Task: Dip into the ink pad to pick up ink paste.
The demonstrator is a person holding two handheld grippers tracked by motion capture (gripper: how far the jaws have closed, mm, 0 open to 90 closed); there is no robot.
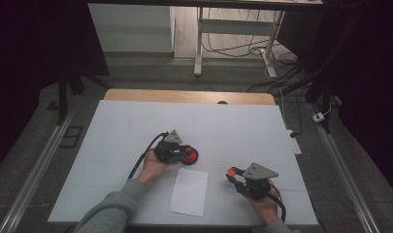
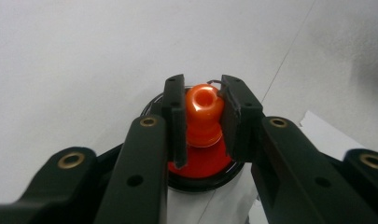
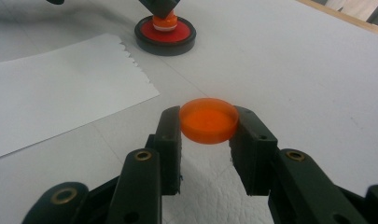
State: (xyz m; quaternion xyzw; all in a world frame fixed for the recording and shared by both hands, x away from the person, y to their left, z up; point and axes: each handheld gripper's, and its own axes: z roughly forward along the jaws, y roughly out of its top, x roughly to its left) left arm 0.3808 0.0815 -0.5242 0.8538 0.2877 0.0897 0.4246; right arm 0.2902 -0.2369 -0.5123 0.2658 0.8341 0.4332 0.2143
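A round black base with a red inner pad (image 1: 190, 156) rests on the white table, and an orange knob (image 2: 204, 105) stands upright in its middle. My left gripper (image 2: 203, 114) is shut on that knob, one jaw on each side. In the right gripper view the same base (image 3: 164, 36) sits at the far top with the left gripper's jaws over its knob (image 3: 164, 21). My right gripper (image 3: 208, 128) is shut on a flat round orange cap (image 3: 208, 120), held just above the table (image 1: 136, 126). In the high view that cap (image 1: 231, 171) lies right of the paper.
A white sheet of paper (image 1: 189, 191) with a torn edge (image 3: 51, 88) lies between the two hands near the front edge. The table's wooden far edge (image 1: 189, 96) borders the white cover. Desk legs and cables (image 1: 233, 48) stand on the floor beyond.
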